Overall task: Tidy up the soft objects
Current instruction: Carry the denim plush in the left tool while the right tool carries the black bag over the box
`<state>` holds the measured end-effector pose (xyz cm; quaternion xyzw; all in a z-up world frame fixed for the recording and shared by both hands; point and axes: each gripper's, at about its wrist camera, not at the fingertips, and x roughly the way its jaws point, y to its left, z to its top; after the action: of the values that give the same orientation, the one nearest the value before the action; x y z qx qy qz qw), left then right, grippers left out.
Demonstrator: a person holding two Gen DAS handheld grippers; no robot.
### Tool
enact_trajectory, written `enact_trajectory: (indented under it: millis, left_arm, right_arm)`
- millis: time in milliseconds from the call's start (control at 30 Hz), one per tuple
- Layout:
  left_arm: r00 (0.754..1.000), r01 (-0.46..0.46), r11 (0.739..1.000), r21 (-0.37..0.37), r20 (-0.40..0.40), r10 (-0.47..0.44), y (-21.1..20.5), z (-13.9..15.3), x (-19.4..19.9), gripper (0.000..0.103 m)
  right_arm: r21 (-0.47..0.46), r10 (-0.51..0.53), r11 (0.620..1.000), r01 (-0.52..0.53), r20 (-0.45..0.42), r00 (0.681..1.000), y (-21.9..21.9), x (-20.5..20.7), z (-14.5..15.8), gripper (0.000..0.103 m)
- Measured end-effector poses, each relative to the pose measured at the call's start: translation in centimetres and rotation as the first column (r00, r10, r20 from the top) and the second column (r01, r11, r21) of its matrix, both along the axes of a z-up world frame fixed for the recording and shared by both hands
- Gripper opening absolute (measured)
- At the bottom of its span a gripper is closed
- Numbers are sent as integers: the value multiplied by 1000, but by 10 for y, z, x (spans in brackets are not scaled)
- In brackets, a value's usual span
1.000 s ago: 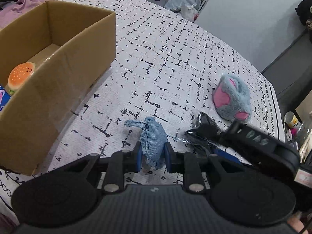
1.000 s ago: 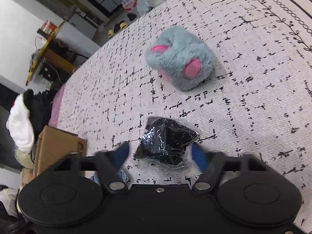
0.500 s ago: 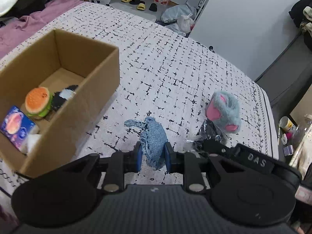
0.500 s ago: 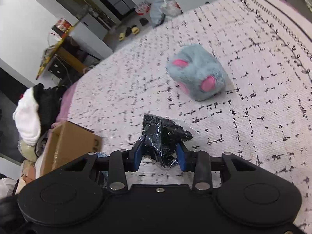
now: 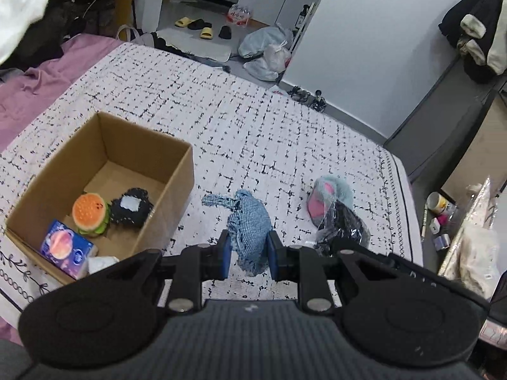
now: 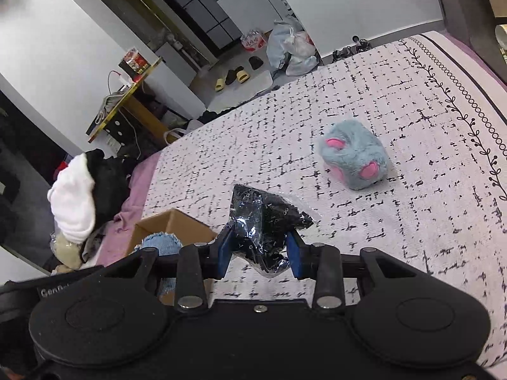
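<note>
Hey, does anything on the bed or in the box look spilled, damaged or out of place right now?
Nothing looks spilled or damaged. One soft item is still loose: the fluffy grey-blue plush lies alone on the bedspread, far from the cardboard box. The blue cloth and the black bagged item are each held in a gripper.

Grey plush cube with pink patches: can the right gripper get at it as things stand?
Probably not yet. The plush cube lies in the open on the bedspread with nothing around it, but the right gripper is shut on the black plastic-wrapped bundle.
</note>
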<state>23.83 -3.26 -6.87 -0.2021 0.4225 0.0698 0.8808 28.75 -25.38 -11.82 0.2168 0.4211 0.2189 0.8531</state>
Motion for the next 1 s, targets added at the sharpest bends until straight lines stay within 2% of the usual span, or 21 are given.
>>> enact_trajectory:
  millis: [533, 1000]
  left_arm:
    - [997, 34, 999, -23, 70, -32, 49, 38, -29, 22]
    - [997, 4, 999, -36, 83, -1, 116, 43, -36, 22]
  right_arm:
    - [-19, -20, 1000, 21, 75, 997, 25, -37, 55, 36]
    - [-32, -1, 999, 4, 95, 996, 73, -52, 64, 36]
